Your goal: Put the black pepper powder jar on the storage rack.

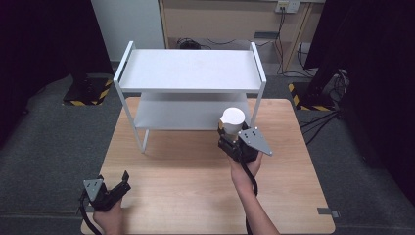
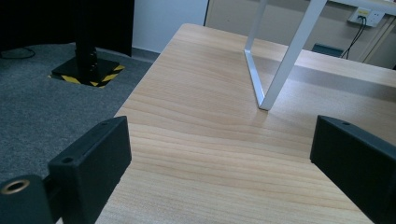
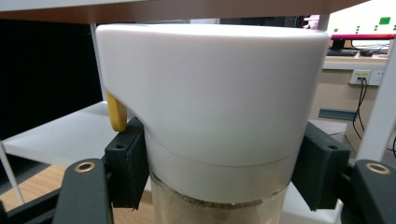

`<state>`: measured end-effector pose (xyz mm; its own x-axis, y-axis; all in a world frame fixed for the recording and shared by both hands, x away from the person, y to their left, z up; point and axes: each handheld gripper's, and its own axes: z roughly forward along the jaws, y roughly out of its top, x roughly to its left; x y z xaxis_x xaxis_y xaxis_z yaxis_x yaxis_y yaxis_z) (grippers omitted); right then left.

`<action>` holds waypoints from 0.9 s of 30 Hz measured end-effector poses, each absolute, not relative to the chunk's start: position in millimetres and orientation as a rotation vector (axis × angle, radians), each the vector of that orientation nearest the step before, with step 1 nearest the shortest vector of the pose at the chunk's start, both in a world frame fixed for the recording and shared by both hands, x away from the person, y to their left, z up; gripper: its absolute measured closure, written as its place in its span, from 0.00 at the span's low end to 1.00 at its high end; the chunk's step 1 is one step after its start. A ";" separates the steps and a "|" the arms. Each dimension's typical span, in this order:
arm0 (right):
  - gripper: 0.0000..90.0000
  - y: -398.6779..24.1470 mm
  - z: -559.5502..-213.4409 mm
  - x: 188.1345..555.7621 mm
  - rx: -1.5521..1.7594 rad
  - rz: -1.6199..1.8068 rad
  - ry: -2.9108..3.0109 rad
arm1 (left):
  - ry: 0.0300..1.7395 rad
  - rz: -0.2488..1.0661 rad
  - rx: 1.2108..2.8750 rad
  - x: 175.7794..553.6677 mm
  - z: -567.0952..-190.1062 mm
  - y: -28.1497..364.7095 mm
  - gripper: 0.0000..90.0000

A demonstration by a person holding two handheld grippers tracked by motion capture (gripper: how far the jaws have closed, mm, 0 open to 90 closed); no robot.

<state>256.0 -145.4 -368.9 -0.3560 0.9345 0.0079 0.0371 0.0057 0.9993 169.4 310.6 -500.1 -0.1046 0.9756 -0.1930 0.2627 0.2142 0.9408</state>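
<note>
Wooden counter bearing a white shelf. Right gripper: fingers clamp an upright jar, white lid uppermost. Left gripper: fingers wide, holding nothing.

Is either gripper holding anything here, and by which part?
The right gripper holds a white-lidded jar, its jaws clamped on opposite sides just below the lid's wide top. The left gripper is open and holds nothing.
</note>
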 end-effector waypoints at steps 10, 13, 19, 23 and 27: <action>0.34 -130.9 -356.1 274.9 1.088 1.464 1.498 | 1.561 0.968 1.204 169.3 -500.2 310.3 0.05; 0.34 -125.7 -353.3 280.8 1.096 1.455 1.503 | 1.560 0.967 1.202 169.2 -500.4 310.6 0.05; 0.34 -119.0 -345.4 292.0 1.104 1.417 1.536 | 1.560 0.967 1.197 168.9 -500.7 310.9 0.05; 0.34 -117.5 -343.1 298.1 1.110 1.400 1.546 | 1.560 0.968 1.193 168.6 -500.9 310.9 0.05; 0.34 -116.2 -343.2 302.6 1.109 1.396 1.536 | 1.558 0.969 1.190 168.4 -501.2 311.0 0.05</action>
<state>302.6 -116.2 -343.2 -0.3268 0.9450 0.0143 0.1042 0.0210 0.9943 168.4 311.0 -501.2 -0.1104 0.9733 -0.2011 0.2505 0.2230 0.9421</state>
